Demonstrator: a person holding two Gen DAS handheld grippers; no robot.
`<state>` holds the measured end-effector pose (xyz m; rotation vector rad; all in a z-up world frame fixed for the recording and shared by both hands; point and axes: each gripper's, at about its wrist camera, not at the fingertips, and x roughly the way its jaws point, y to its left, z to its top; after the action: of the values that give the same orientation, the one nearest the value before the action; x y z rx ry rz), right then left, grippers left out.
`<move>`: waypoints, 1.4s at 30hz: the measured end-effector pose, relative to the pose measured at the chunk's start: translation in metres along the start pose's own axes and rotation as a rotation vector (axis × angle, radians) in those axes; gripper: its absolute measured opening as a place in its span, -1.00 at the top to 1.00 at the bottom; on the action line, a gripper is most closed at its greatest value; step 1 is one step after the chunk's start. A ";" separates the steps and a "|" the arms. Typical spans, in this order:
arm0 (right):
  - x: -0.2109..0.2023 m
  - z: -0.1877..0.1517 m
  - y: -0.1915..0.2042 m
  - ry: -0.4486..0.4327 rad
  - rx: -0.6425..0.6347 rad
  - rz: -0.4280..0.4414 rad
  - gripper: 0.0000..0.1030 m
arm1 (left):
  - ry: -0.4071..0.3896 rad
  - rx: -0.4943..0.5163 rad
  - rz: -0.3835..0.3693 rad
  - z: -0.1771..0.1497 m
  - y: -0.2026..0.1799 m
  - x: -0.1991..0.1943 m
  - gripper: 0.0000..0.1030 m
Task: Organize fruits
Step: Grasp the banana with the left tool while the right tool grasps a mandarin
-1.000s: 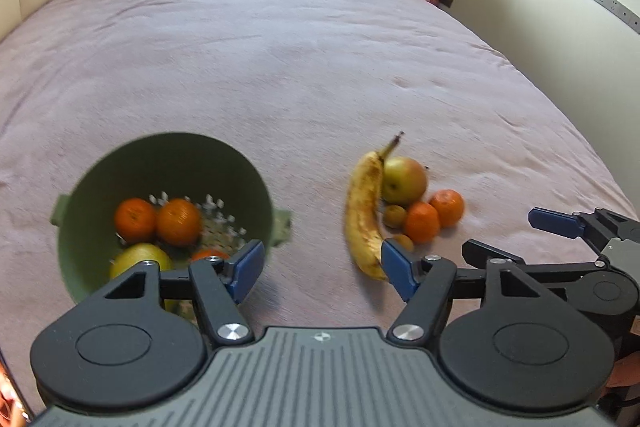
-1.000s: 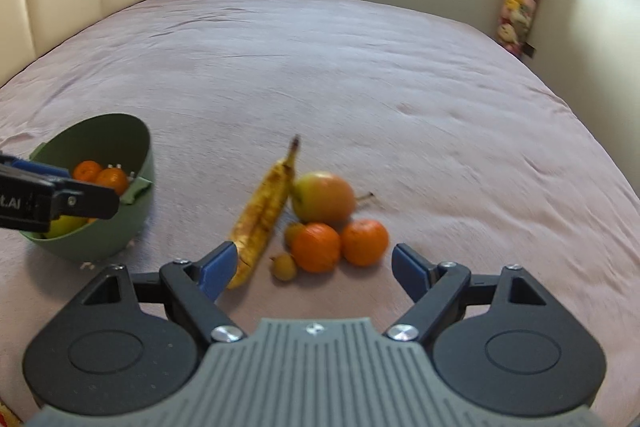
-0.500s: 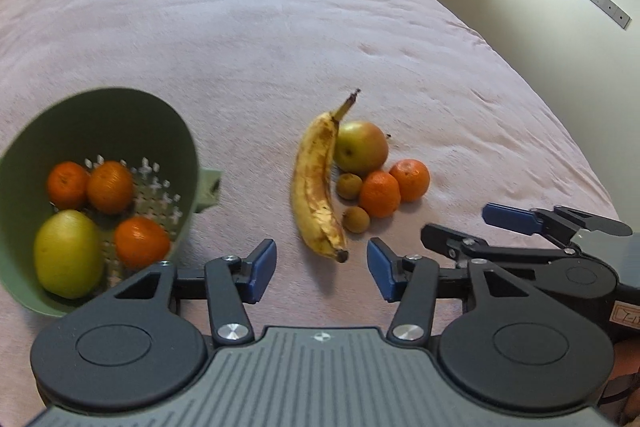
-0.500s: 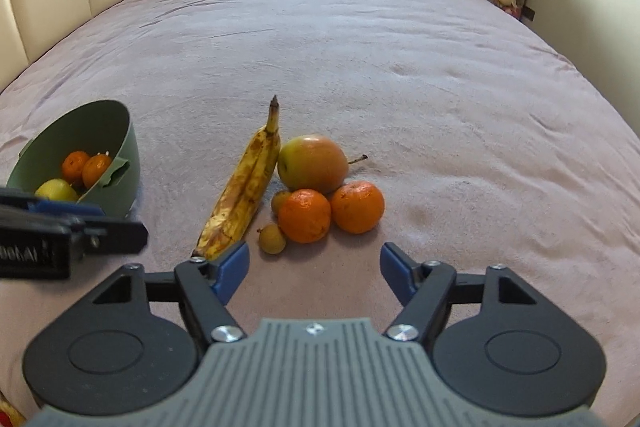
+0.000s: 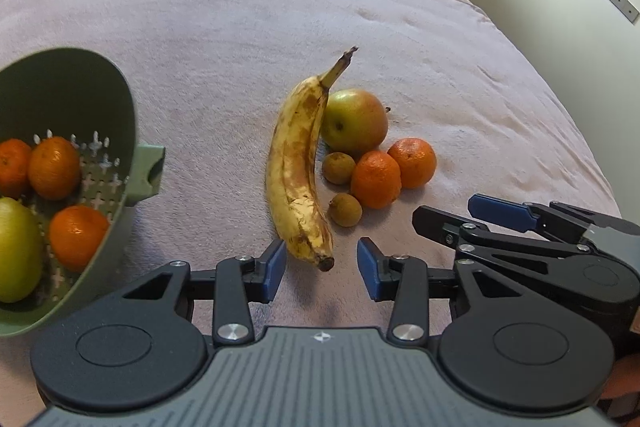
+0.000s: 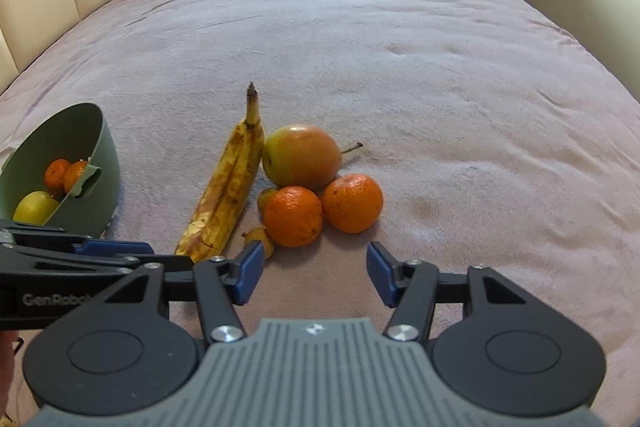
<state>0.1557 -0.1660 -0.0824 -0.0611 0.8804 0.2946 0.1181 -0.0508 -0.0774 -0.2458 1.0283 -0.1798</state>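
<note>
My left tool [image 5: 322,269] closing around banana [image 5: 298,167] tip, untouched; right tool [image 6: 314,273] closing, empty, mandarins [image 6: 294,215] just ahead; colander [image 5: 80,115] left of banana.

"GenRobot" on left hand-held gripper [image 6: 112,249]

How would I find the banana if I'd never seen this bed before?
Look at the big pink bed and find the green bowl near its left side. Just right of the bowl lies a little heap of fruit, and the banana is on the heap's left edge, touching the apple. It is the only long fruit, yellow with brown patches; the others are round.
</note>
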 end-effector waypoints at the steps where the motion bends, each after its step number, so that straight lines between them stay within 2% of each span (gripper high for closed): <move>1: 0.002 0.000 -0.001 0.002 0.006 0.002 -0.01 | 0.002 -0.006 -0.001 0.001 0.001 0.003 0.07; 6: 0.011 0.005 -0.005 0.001 0.032 0.017 0.05 | 0.012 -0.037 -0.009 0.004 0.006 0.013 0.08; 11: 0.020 0.010 -0.007 0.005 0.071 0.042 0.05 | 0.020 -0.045 -0.007 0.005 0.009 0.019 0.29; 14: 0.023 0.012 -0.006 0.002 0.082 0.058 0.06 | 0.027 -0.038 -0.007 0.004 0.009 0.022 0.33; 17: 0.025 0.014 -0.004 -0.001 0.079 0.061 0.06 | 0.022 0.000 0.020 0.006 0.003 0.020 0.37; 24: 0.025 0.019 0.000 -0.022 0.051 0.068 0.06 | 0.014 0.149 0.145 0.008 -0.017 0.007 0.48; 30: 0.025 0.020 -0.001 -0.022 0.038 0.067 0.07 | 0.095 0.188 0.146 0.006 -0.014 0.005 0.48; 33: 0.026 0.020 -0.003 -0.015 0.049 0.070 0.12 | 0.146 0.209 0.122 0.003 -0.013 0.004 0.48; 35: 0.027 0.019 -0.004 -0.006 0.055 0.069 0.13 | 0.151 0.184 0.085 0.003 -0.011 0.002 0.45; 36: 0.028 0.019 -0.005 -0.003 0.057 0.064 0.13 | 0.139 0.155 0.066 0.003 -0.010 0.001 0.41; 38: 0.029 0.019 -0.006 0.005 0.063 0.059 0.13 | 0.117 0.131 0.035 0.005 -0.008 -0.001 0.15; 40: 0.029 0.018 -0.007 0.006 0.065 0.052 0.13 | 0.079 0.122 0.034 0.008 -0.007 -0.003 0.06; 42: 0.030 0.017 -0.008 0.010 0.064 0.037 0.13 | 0.052 0.109 0.035 0.011 -0.006 -0.002 0.05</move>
<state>0.1888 -0.1638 -0.0945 0.0131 0.9015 0.3012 0.1261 -0.0549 -0.0682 -0.1243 1.0699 -0.2108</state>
